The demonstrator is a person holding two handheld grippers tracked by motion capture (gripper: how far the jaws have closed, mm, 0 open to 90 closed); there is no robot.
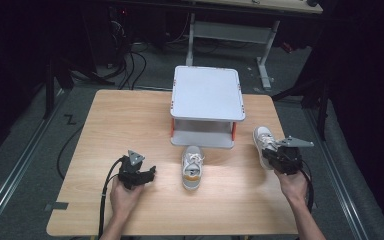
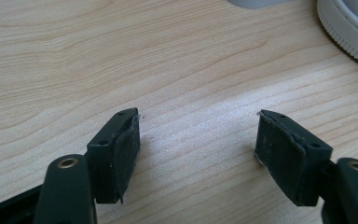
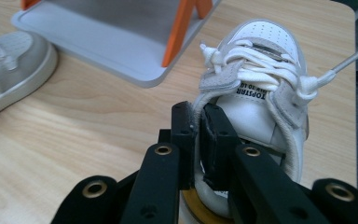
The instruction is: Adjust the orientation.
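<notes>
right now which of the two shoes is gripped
The shoe at the table's right edge: the right gripper pinches its collar. The other shoe lies untouched before the shelf.

Grey shelf rack on a wooden tabletop

A two-level grey rack with orange posts stands at the far middle of the light wood tabletop; cables lie on the dark floor beyond.

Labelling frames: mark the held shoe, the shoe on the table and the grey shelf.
held shoe (image 3: 256, 109), right gripper view, on the tongue.
shoe on the table (image 1: 192, 169), high view, on the laces.
grey shelf (image 1: 207, 92), high view, on its top board.
</notes>
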